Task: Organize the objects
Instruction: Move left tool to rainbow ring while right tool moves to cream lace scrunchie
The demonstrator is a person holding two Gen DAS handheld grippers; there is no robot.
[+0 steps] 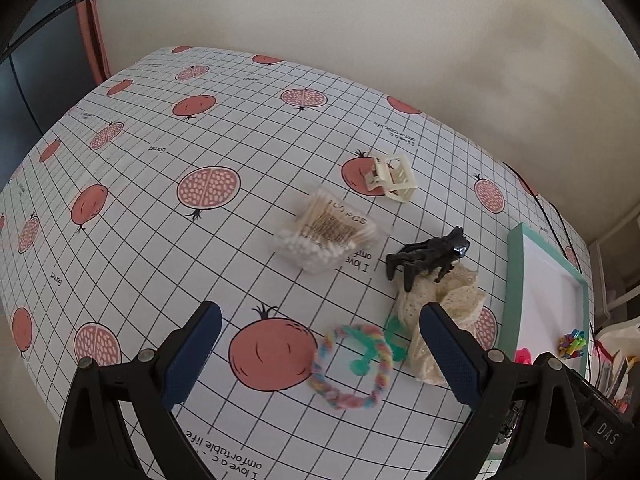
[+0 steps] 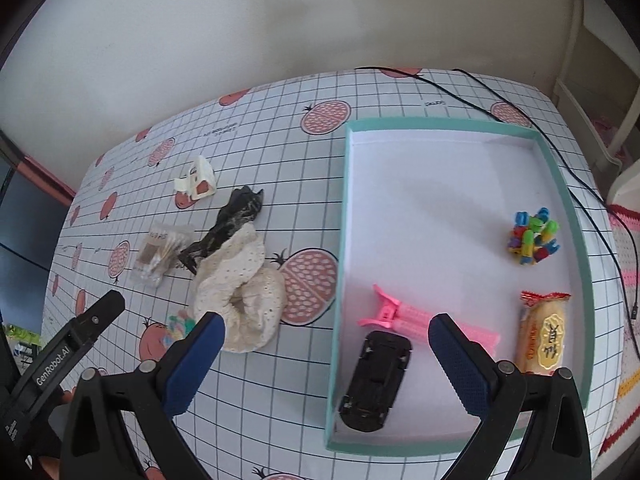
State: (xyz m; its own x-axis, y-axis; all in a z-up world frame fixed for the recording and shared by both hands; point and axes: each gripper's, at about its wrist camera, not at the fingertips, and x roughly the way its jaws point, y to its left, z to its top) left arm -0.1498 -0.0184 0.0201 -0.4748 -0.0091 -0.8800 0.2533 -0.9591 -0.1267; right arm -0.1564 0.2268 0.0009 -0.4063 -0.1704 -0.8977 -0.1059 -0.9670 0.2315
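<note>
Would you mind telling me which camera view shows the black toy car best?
The right wrist view shows it best: the black toy car lies upside down in the near left corner of the teal tray, fully visible. The left wrist view shows only part of the tray, and the car is not visible there.

Plain cream wall (image 1: 360,20), pomegranate-print gridded tablecloth (image 1: 160,240), daylight

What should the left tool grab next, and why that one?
Probably lower the left tool onto the rainbow braided ring. It lies loose on the tablecloth, right between the open fingers, closer than the lace scrunchie or black claw clip. The teal tray has plenty of bare floor for it.
</note>
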